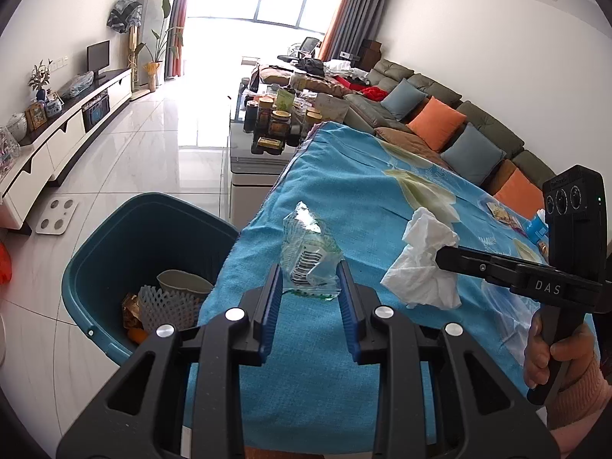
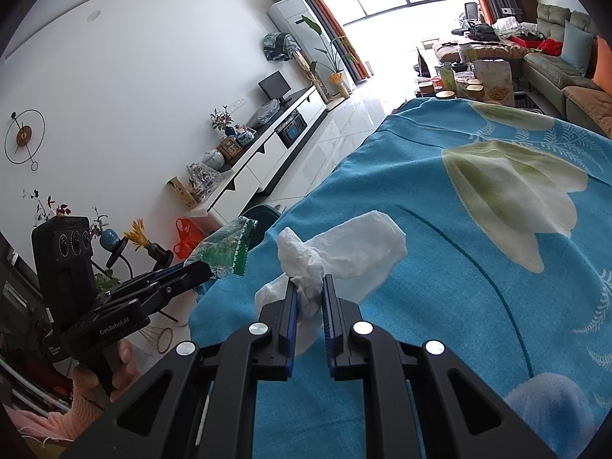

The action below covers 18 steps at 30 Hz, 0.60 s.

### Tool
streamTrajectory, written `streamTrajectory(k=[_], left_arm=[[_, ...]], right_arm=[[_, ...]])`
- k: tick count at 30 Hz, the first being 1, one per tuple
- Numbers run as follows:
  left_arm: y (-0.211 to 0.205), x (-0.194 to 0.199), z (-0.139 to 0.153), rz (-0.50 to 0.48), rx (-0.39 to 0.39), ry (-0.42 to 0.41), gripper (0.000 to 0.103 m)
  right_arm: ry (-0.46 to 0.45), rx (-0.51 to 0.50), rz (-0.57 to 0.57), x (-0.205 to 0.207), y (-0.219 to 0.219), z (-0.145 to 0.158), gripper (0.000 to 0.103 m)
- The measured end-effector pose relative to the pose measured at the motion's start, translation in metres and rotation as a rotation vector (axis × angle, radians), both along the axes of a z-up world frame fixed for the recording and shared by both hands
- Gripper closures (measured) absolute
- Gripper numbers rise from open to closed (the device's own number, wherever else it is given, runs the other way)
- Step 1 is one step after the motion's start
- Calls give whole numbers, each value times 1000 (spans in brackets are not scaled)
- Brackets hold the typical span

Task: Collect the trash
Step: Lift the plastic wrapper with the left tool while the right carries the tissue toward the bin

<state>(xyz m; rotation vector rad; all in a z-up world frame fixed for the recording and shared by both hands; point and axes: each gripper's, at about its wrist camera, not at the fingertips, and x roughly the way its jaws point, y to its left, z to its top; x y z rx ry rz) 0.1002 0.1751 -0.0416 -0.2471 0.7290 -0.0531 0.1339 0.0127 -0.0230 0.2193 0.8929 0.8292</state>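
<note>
Left tongs [image 1: 310,287] clamp a crinkly clear wrapper [image 1: 308,252] above the tabletop [image 1: 344,176] edge near the bin [image 1: 114,252]. Right tongs [image 2: 309,298] pinch a soft tissue wad [image 2: 336,252]; both likely weightless, slippy, so grip bunched middles.

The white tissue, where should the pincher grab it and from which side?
Grab the bunched, twisted neck of the white tissue, coming in low from the near side. That knot is narrow and firm enough to fit between the pads, while the wide flap spreads loose and floppy. The right gripper is shut on just that part now, above the blue cloth.
</note>
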Motion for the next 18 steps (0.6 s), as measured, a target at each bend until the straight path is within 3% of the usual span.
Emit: streamTrajectory(k=[18], left_arm=[[40,-5,-1,81,-18,-16,74]], right_arm=[[-2,0,17,2,15,-3,92]])
